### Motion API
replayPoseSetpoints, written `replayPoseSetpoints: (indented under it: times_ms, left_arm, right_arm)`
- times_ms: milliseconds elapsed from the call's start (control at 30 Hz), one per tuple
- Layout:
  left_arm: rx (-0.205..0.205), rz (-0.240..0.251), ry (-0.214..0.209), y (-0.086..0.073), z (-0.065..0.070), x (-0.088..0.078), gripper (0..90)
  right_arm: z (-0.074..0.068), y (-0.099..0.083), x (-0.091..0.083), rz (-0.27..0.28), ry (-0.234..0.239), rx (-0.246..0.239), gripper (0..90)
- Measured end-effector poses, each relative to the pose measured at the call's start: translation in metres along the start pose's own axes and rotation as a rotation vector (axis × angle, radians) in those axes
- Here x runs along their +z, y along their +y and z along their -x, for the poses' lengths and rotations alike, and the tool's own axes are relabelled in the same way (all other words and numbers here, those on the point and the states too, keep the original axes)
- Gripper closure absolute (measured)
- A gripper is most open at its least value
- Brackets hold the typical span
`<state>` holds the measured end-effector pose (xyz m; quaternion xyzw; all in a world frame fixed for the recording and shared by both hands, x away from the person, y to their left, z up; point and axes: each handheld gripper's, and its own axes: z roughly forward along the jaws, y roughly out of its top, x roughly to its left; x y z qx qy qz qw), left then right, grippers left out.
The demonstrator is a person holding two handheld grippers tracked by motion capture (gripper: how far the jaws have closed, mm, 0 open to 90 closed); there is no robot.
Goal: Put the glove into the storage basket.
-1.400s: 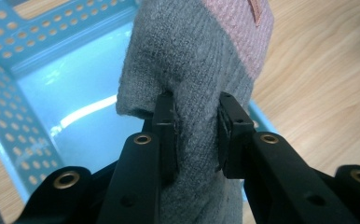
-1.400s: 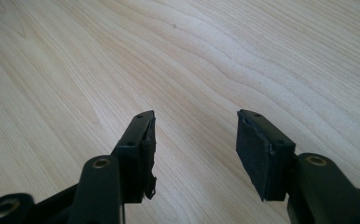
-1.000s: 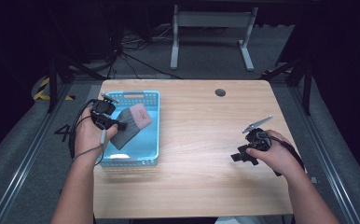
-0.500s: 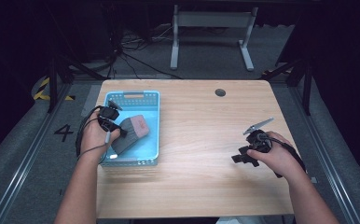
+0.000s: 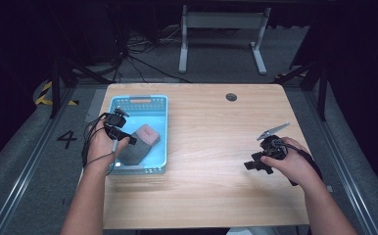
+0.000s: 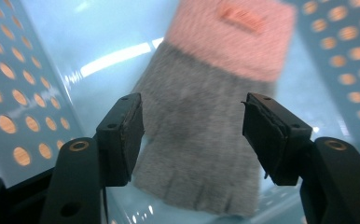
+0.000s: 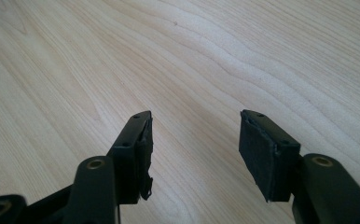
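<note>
Item: grey glove (image 6: 201,140) with pink cuff, lying in blue basket (image 5: 160,105), bench's left. Left hand-held gripper (image 6: 192,135) has just been opening, pads clear; lift straight up. Right hand-held gripper (image 7: 194,154) spread, idle.

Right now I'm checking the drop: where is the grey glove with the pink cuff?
The grey glove lies inside the blue basket at the table's left in the high view, beneath the open left gripper.
</note>
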<state>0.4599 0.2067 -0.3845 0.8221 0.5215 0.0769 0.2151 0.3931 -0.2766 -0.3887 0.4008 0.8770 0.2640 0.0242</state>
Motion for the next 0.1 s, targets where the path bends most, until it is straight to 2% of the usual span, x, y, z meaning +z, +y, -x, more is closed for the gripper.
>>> replayPoseSetpoints:
  times_ms: [100]
  left_arm:
    - [0.043,0.035,-0.027,0.000,0.017,-0.017,38.2]
  right_arm:
    - [0.000,0.001,0.001,0.000,0.000,-0.002,45.0]
